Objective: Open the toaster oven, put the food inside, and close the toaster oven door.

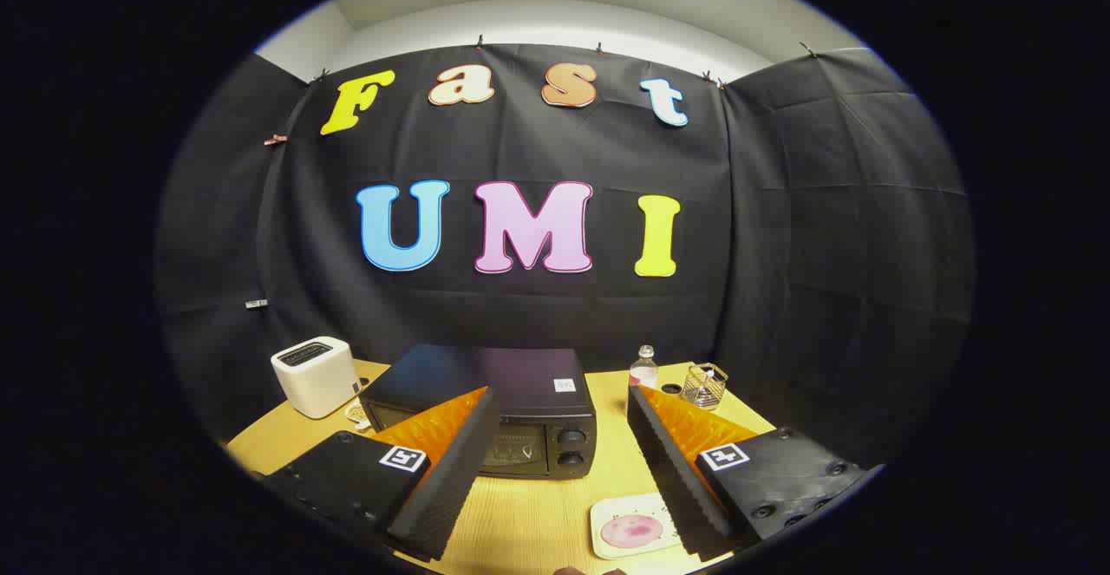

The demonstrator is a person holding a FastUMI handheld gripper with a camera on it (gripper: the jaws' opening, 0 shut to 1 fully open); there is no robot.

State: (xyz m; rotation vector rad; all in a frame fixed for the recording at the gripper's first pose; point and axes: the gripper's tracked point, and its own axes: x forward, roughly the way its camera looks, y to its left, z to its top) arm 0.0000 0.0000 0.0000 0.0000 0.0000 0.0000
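The gripper is held above the near part of the wooden worktop with its fingers spread wide and nothing between them.

The toaster oven, black and boxy, is seen just beyond the fingers, toward the middle of the worktop, with its door shut and two knobs stacked at the right of its front. It is judged rigid and heavy enough to stay put under a gentle pull. The door is probably glass-fronted, so a handle along its upper edge would be the place to take hold, though the left finger hides most of the door and no handle can be made out.

The food, a flat pinkish round slice, is found on a pale square plate near the front edge of the worktop, beside the right finger. It is judged light, soft and possibly slippery; it lies flat, so an edge would have to be pinched gently, and the plate may slide.

A white toaster stands toward the back left corner. A small bottle and a wire basket stand near the back right edge, well apart from the oven door. Nothing is seen in the path between plate and oven front.
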